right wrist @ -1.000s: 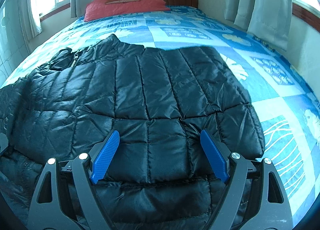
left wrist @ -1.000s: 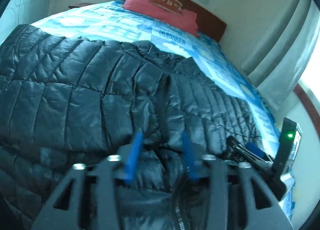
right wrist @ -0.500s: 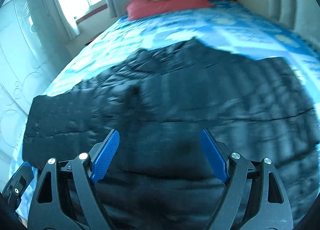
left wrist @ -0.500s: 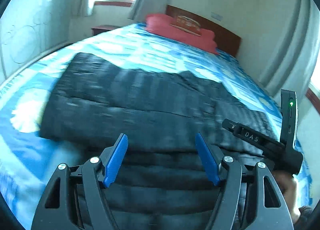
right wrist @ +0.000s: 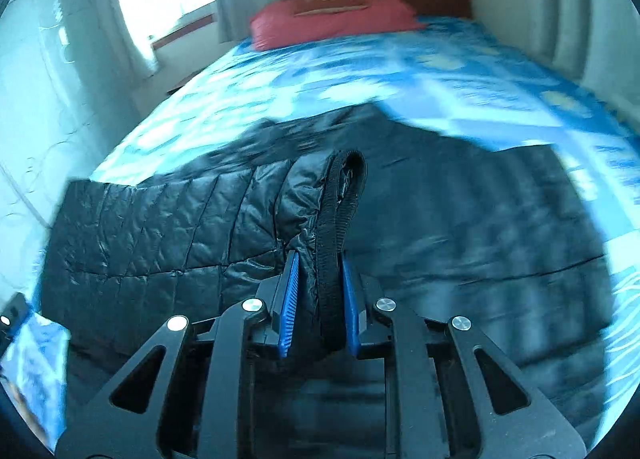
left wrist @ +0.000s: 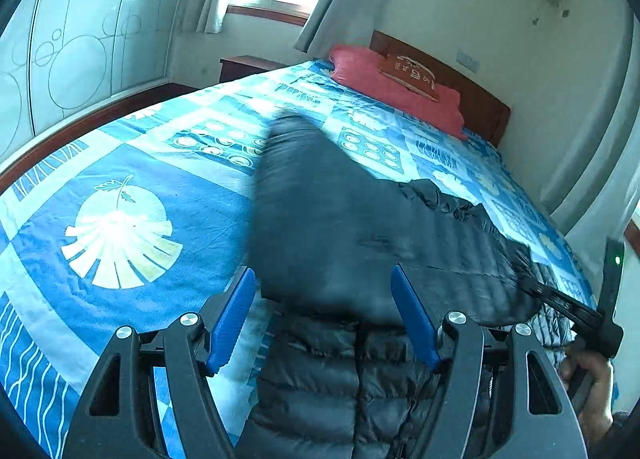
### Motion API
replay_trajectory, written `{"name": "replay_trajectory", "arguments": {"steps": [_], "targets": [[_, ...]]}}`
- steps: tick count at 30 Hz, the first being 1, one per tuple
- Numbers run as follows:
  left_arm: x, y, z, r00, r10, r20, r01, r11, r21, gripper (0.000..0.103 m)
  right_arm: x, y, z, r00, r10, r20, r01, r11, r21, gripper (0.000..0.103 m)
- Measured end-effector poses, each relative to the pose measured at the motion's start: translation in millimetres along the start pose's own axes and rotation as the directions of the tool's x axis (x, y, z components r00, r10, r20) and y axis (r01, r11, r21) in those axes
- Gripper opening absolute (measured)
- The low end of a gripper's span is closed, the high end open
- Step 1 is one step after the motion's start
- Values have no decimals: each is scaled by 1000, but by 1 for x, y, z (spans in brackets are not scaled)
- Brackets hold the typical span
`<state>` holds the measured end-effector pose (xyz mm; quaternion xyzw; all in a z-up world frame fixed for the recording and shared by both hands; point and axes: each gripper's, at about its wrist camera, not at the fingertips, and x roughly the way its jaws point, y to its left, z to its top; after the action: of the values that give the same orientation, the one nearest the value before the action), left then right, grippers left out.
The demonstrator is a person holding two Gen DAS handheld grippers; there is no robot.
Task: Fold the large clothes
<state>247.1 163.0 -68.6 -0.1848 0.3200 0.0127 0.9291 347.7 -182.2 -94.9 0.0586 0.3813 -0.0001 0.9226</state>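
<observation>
Two tools over the black puffer jacket (right wrist: pixel 152 227): right tool (right wrist: pixel 318 299) closing on its cuff (right wrist: pixel 340 211), left tool (left wrist: pixel 324 323) open.

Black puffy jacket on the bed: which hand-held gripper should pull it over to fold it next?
Probably the right hand-held gripper: its jaws are closing with the jacket edge bunched between them. The left hand-held gripper is open above the jacket, gripping nothing.
</observation>
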Motion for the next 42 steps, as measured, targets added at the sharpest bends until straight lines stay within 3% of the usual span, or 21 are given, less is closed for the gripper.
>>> {"name": "replay_trajectory", "arguments": {"steps": [8, 12, 14, 16, 17, 21, 25, 26, 29, 33, 36, 39, 40, 42], "targets": [[26, -9, 4, 999, 13, -30, -12, 1000, 26, 69, 16, -86, -2, 988, -147, -45, 150, 986, 73, 19], [45, -19, 9, 998, 30, -49, -27, 998, 61, 69, 25, -102, -12, 987, -135, -84, 143, 986, 88, 22], [53, -23, 12, 998, 39, -56, -35, 997, 74, 69, 20, -103, -12, 988, -137, -76, 143, 986, 89, 28], [61, -24, 18, 997, 47, -58, -42, 995, 87, 69, 6, -99, -11, 988, -154, -30, 156, 983, 92, 47], [66, -26, 21, 997, 51, -57, -45, 994, 100, 69, -1, -94, -9, 988, -152, 1, 151, 985, 88, 49], [85, -26, 25, 993, 97, -70, -87, 987, 136, 69, -4, -75, -7, 992, -116, 37, 115, 992, 48, 52], [119, -16, 18, 969, 187, -160, -163, 975, 152, 71, 34, -65, -24, 994, -85, -70, 85, 996, -6, 54], [128, -13, 14, 962, 191, -194, -162, 975, 153, 71, 36, -64, -26, 994, -89, -58, 88, 996, -19, 55], [128, -5, 16, 963, 154, -222, -134, 986, 101, 71, 27, -61, -18, 994, -94, -59, 94, 996, -6, 55], [107, -12, 33, 979, 135, -151, -123, 989, 87, 70, 16, -55, 0, 997, -83, 3, 83, 997, 0, 56], [112, -22, 46, 984, 148, -98, -134, 982, 134, 70, 33, -48, 13, 997, -77, 1, 77, 997, 8, 59], [148, -20, 45, 964, 203, -174, -171, 968, 181, 70, 68, -45, 10, 991, -102, -82, 101, 995, -13, 65], [163, -14, 41, 951, 204, -232, -163, 969, 184, 71, 70, -44, 10, 991, -107, -77, 106, 994, -20, 66], [163, -10, 42, 951, 188, -246, -152, 976, 157, 70, 64, -41, 15, 989, -122, -79, 121, 992, -25, 66]]}}
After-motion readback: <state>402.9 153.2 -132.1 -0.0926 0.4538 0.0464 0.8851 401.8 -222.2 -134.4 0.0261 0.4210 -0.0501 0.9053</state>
